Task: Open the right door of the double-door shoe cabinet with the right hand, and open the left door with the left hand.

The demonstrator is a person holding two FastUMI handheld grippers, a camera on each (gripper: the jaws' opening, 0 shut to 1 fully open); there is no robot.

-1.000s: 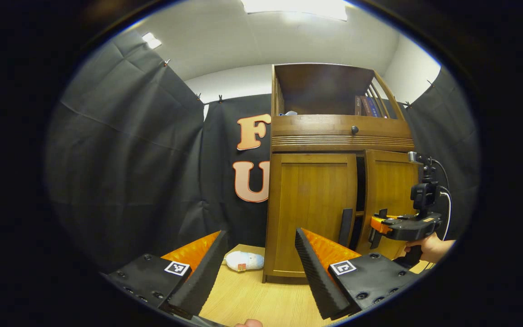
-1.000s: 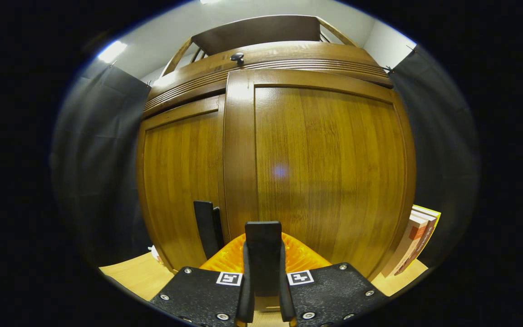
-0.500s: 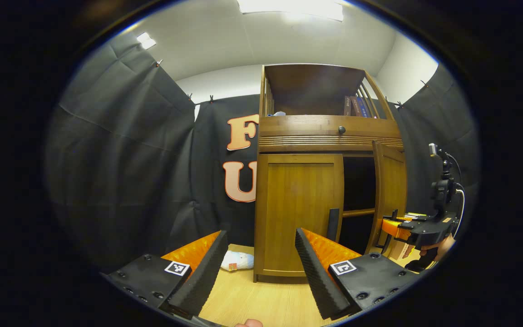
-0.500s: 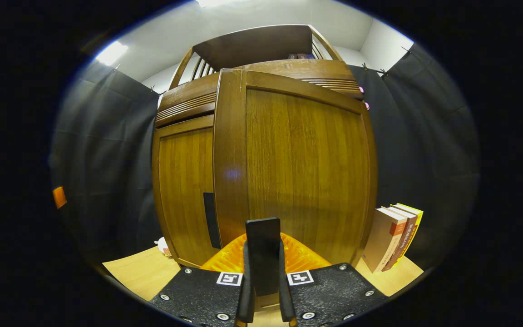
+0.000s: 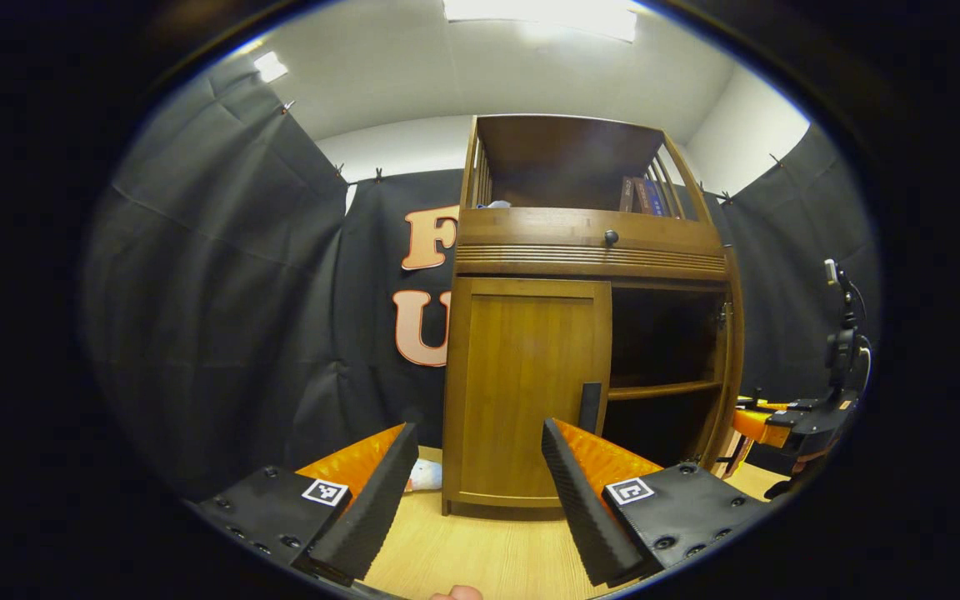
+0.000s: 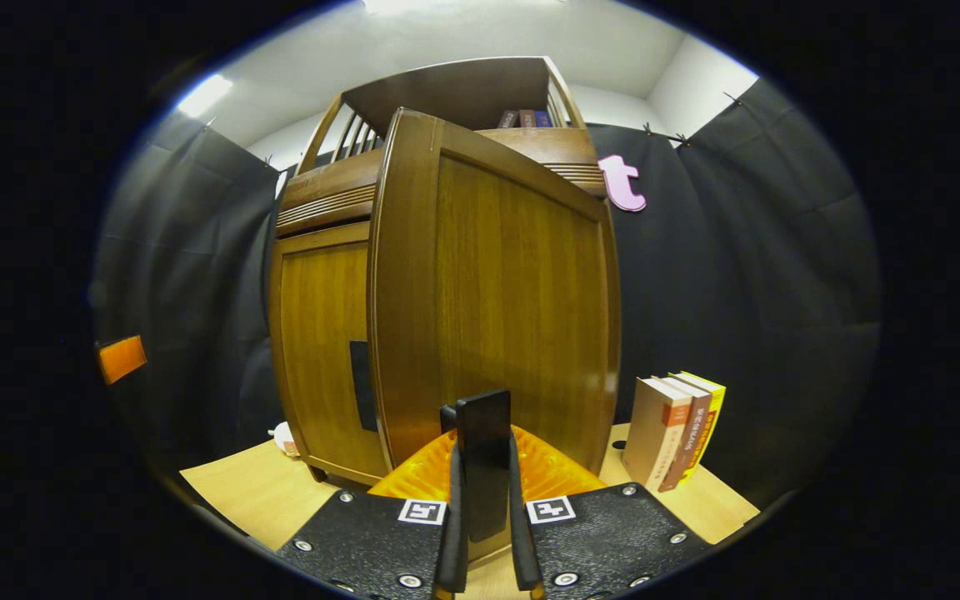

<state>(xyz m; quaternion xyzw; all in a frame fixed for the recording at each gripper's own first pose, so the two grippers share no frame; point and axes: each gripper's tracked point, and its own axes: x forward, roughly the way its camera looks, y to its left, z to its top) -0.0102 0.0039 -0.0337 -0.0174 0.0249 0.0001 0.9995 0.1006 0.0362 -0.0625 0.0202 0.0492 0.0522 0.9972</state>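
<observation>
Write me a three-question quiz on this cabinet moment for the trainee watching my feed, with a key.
1. True or false: the left door of the shoe cabinet is shut.
2. What is the right gripper clamped on?
A. a book
B. the right door's handle
C. the drawer knob
3. Fill in: the left gripper hangs in front of the cabinet with its jaws ____.

Key
1. True. It lies flush, while the right door stands swung out, baring the inner shelf.
2. B. Both fingers press on the dark handle.
3. Open, with nothing between the fingers.
</observation>
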